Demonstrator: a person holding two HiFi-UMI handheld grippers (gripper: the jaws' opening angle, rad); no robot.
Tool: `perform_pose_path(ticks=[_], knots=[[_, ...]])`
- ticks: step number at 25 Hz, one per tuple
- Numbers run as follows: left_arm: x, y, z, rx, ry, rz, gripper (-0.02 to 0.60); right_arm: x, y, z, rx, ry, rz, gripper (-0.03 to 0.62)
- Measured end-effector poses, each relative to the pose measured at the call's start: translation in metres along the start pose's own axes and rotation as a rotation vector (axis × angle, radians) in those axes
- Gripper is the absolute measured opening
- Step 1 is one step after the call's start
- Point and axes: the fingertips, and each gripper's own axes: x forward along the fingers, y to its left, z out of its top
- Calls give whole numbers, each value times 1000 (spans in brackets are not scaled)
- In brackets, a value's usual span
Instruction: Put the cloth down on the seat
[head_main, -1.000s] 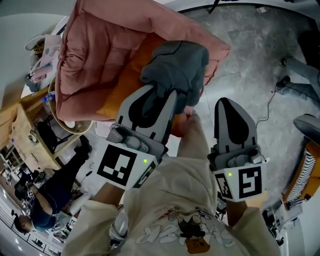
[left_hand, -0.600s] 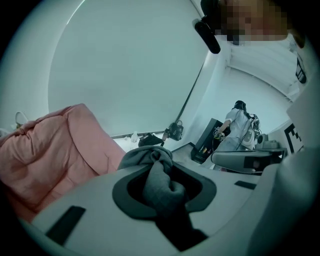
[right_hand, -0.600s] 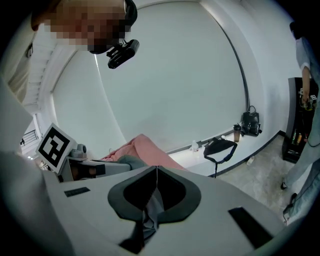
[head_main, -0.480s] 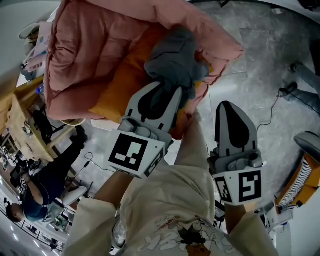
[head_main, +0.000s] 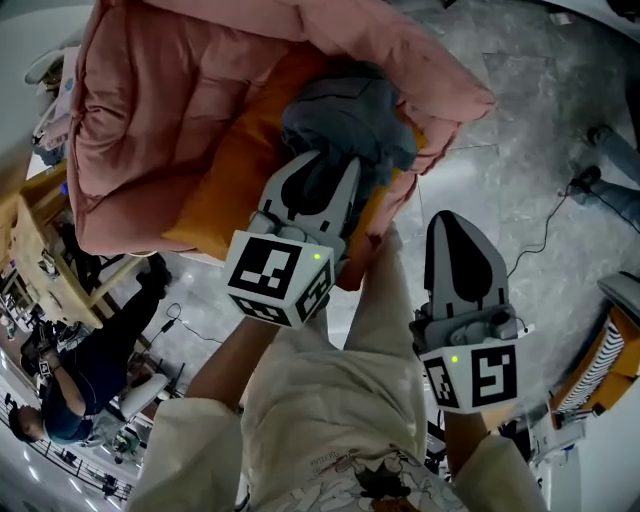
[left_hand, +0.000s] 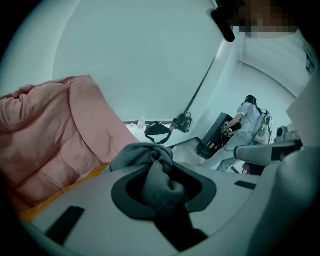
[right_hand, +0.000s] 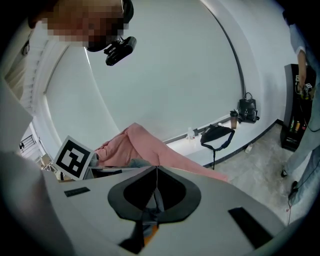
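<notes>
Item: grey cloth (head_main: 345, 110). Pinched in your L gripper (head_main: 322, 165), bunched just past its tips, over orange seat cushion (head_main: 225, 175) w/ pink padding (head_main: 190, 80) beyond. Your R gripper (head_main: 462, 230): jaws pressed together, empty, well right of cloth.

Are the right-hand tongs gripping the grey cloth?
No, the right tongs are shut on nothing; the grey cloth is clamped in the left tongs.

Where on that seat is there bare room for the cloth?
In the head view the orange seat is bare left of the cloth, up to the pink cushion. The right end is crowded: the left gripper holds the bunched cloth there.
</notes>
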Motion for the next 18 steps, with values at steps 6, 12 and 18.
perform_pose_path(ticks=[6, 12, 18], knots=[[26, 8, -19, 62, 5, 6, 87, 20, -17, -32, 17, 14, -15, 20], [45, 7, -33, 100, 8, -4, 87, 41, -30, -58, -18, 12, -14, 20], [65, 11, -45, 143, 16, 11, 87, 60, -35, -72, -24, 20, -22, 20]])
